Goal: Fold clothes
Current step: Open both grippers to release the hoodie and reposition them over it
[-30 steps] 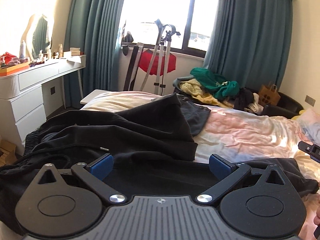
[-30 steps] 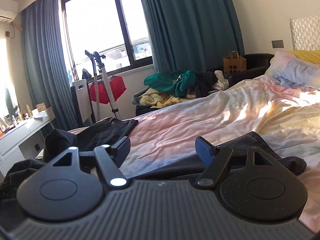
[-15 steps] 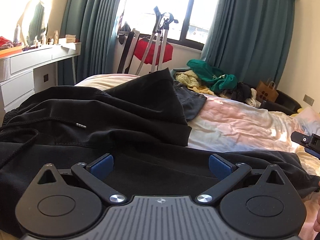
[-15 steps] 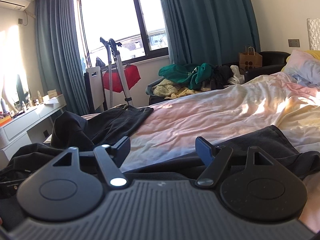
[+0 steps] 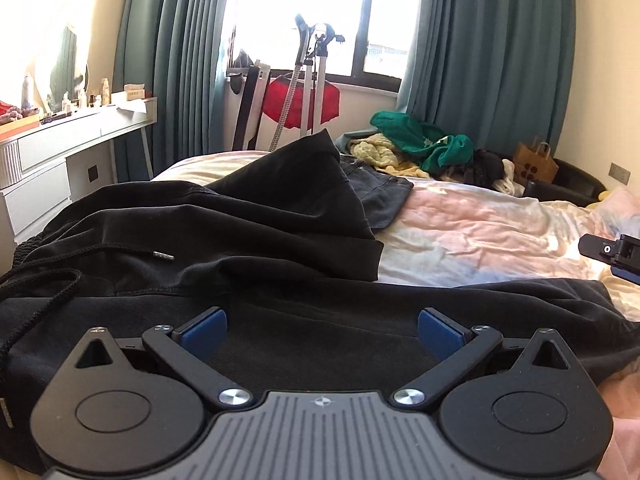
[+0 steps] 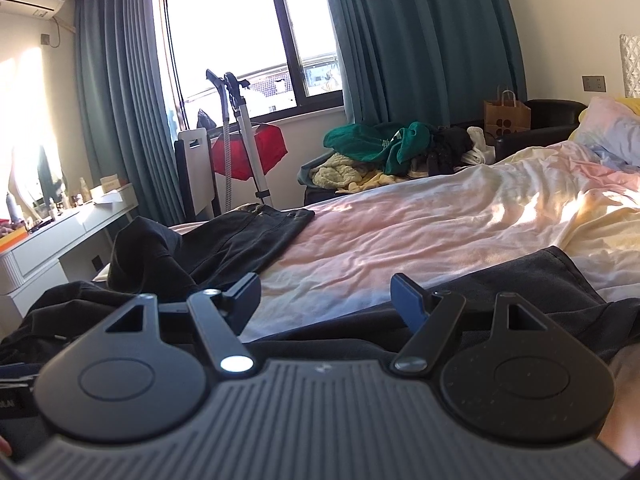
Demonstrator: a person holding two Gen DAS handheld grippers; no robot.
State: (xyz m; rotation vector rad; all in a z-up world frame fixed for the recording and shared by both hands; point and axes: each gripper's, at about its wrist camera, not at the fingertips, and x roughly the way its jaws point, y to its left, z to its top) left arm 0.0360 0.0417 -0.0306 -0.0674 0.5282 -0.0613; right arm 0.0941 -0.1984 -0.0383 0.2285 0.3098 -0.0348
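Black drawstring trousers point(image 5: 248, 236) lie rumpled across the near side of the bed, one leg stretched out to the right point(image 6: 520, 292). My left gripper point(image 5: 320, 328) hangs low over the black cloth, open, its blue pads wide apart with nothing pinched between them. My right gripper point(image 6: 326, 298) is also open, just above the stretched leg's upper edge, with bedsheet showing between the pads. Its tip shows at the right edge of the left wrist view point(image 5: 612, 254). A darker grey pair of jeans point(image 5: 376, 192) lies behind the black heap.
The bed has a pink and yellow crumpled sheet point(image 6: 440, 224) and a pillow point(image 6: 608, 128). A chair piled with green and yellow clothes point(image 6: 380, 152) stands beyond it. A white dresser point(image 5: 72, 140) is on the left, a garment steamer point(image 5: 308, 80) by the window.
My left gripper has sunk closer to the black trousers, which now fill more of its view. My right gripper has shifted a little sideways along the bed. Both stay open.
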